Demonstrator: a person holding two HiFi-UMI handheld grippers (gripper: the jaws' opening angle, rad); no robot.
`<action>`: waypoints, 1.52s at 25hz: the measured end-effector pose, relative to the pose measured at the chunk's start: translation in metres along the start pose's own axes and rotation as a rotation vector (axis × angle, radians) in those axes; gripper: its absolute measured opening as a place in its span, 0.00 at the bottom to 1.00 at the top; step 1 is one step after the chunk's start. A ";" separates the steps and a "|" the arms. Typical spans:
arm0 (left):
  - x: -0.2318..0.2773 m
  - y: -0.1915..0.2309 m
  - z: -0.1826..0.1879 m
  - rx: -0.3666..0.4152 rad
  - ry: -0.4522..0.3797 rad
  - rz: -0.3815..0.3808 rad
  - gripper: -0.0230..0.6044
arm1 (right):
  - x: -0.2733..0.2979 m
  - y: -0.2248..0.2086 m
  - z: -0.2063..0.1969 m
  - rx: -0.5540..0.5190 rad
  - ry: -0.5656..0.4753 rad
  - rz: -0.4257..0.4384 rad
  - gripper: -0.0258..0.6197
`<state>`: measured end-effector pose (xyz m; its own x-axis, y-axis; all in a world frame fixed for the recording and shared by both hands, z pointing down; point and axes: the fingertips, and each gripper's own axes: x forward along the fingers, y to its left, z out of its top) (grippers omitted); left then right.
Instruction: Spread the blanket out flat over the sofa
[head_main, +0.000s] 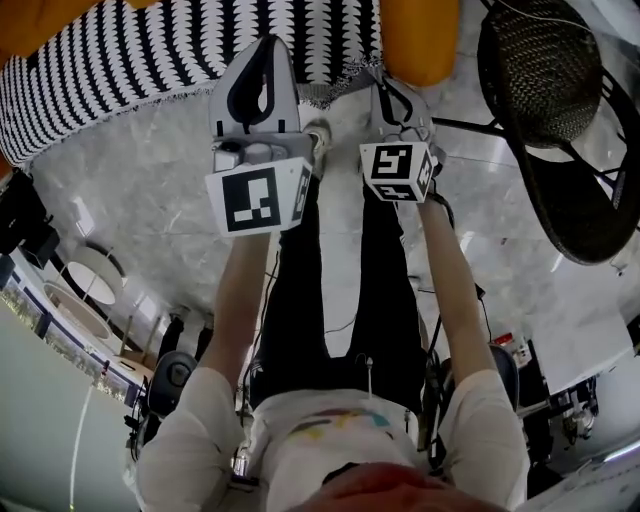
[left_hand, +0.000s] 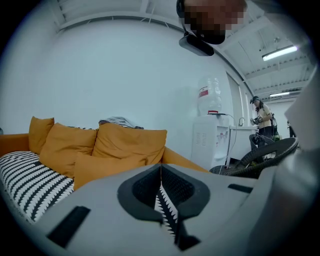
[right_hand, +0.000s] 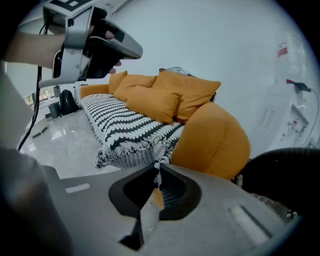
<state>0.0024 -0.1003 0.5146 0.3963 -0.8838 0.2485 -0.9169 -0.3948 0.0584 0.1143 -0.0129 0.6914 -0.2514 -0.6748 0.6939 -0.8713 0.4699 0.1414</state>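
Striped blanket (right_hand: 125, 127) lies over the seat of the orange sofa (right_hand: 212, 140), and both grippers are squeezed tight.

The blanket covers the seat right up to the round arm. Its fringed edge hangs down the front, above the shiny floor (right_hand: 65, 145). Orange cushions (right_hand: 165, 95) lean on the sofa back, behind the blanket. The right gripper (right_hand: 158, 171) is low, with its closed tips just beside the blanket's corner by the arm. The left gripper (left_hand: 160, 169) is closed too and is held higher, over the blanket's front edge. Stripes show through the slit behind its tips. A black woven chair (head_main: 560, 120) stands near the sofa arm.
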 end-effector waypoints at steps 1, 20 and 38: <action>0.001 0.002 -0.003 0.002 0.003 -0.001 0.06 | 0.005 0.002 -0.005 -0.003 0.011 0.000 0.06; -0.004 0.029 -0.041 -0.003 0.055 -0.037 0.06 | 0.078 0.028 -0.060 -0.066 0.168 0.042 0.06; 0.002 0.045 -0.057 -0.028 0.069 -0.008 0.06 | 0.113 0.035 -0.075 -0.031 0.218 0.076 0.05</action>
<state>-0.0411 -0.1053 0.5732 0.4007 -0.8609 0.3137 -0.9149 -0.3940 0.0873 0.0870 -0.0302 0.8272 -0.2155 -0.4998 0.8389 -0.8390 0.5343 0.1028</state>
